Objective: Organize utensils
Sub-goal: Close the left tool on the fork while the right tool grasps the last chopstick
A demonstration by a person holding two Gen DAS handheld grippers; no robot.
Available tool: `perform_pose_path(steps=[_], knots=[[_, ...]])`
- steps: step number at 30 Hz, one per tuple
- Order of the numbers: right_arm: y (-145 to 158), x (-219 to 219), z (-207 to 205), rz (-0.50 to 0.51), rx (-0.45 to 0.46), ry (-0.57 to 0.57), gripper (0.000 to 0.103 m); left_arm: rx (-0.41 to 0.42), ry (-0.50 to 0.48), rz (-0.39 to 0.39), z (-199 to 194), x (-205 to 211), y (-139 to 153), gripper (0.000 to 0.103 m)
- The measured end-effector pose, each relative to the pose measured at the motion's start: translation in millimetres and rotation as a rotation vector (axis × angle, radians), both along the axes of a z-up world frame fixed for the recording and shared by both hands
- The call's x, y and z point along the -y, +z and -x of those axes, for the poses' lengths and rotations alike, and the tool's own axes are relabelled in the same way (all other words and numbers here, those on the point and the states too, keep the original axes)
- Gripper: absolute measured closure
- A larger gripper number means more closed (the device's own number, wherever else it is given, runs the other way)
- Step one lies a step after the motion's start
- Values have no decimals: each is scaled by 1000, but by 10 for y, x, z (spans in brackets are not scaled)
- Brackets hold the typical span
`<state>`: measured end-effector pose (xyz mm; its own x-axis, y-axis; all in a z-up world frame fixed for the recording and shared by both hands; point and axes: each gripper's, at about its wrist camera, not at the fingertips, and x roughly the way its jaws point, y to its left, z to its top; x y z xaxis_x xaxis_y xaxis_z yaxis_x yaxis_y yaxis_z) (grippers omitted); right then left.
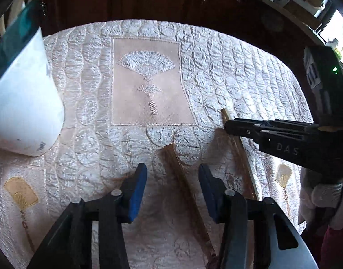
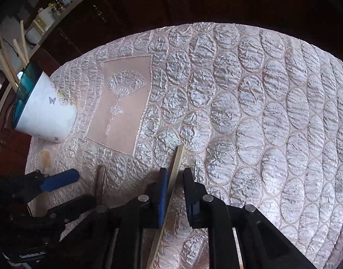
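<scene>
- Here, the right gripper [image 2: 174,199] has its blue pads around a thin pale wooden chopstick [image 2: 177,163]. One pad touches the stick, but a small gap shows by the other, so I cannot tell if it is pinching yet.
- The left gripper [image 1: 172,192] is spread open, with a dark brown wooden chopstick [image 1: 182,179] lying between its pads and touching neither.
- Both sticks lie flat on the shiny pink quilted cloth [image 2: 261,112] on the table, near each other.
- Further out, a white cup with a teal rim [image 2: 45,112] stands near the far left edge of the table. It already holds some pale sticks [image 2: 5,58], so I think both chopsticks should go there.
- The sticks are thin and flat on soft cloth. I think a pad could pinch the cloth too, or slide off the stick.
- The two grippers are close together, so they might bump.
</scene>
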<state>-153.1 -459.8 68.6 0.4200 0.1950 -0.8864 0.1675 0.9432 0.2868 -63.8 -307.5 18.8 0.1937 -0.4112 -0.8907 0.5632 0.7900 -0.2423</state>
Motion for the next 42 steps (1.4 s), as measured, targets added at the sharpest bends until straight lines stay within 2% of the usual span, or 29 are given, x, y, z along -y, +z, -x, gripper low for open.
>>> perform_pose_path(steps=[3, 5, 7, 9, 12, 15, 19, 27, 30, 32, 36, 42], knots=[[9, -12, -159, 6, -2, 9, 85, 2, 15, -7, -36, 27, -59, 61], [-21, -56, -96, 1, 8, 2, 85, 12, 17, -9, -37, 44, -64, 66], [-29, -47, -94, -10, 23, -12, 85, 21, 9, -18, -58, 97, -87, 81], [-45, -90, -121, -4, 31, -9, 88, 19, -5, -16, -65, 110, -96, 86], [-25, -170, -119, 13, 39, 4, 92, -12, -11, 14, -71, 53, -47, 87], [133, -228, -30, -7, 86, -1, 94, -3, 0, 52, -113, -138, 190, 87], [426, -308, 159, -23, 158, 12, 95, 42, 4, 113, -39, -363, 528, 88], [1025, -392, 521, -47, 296, 37, 95, 149, 17, 184, 223, -758, 1080, 90], [1104, -445, 579, -3, 308, 58, 96, 185, 14, 187, 308, -816, 1172, 90], [1052, -413, 588, -6, 282, 62, 92, 190, 25, 192, 317, -879, 1189, 90], [596, -487, 331, 41, 154, 55, 84, 187, 42, 209, 358, -976, 1201, 90], [-47, -547, -87, 73, 0, 39, 84, 190, 60, 227, 439, -1070, 1255, 91]])
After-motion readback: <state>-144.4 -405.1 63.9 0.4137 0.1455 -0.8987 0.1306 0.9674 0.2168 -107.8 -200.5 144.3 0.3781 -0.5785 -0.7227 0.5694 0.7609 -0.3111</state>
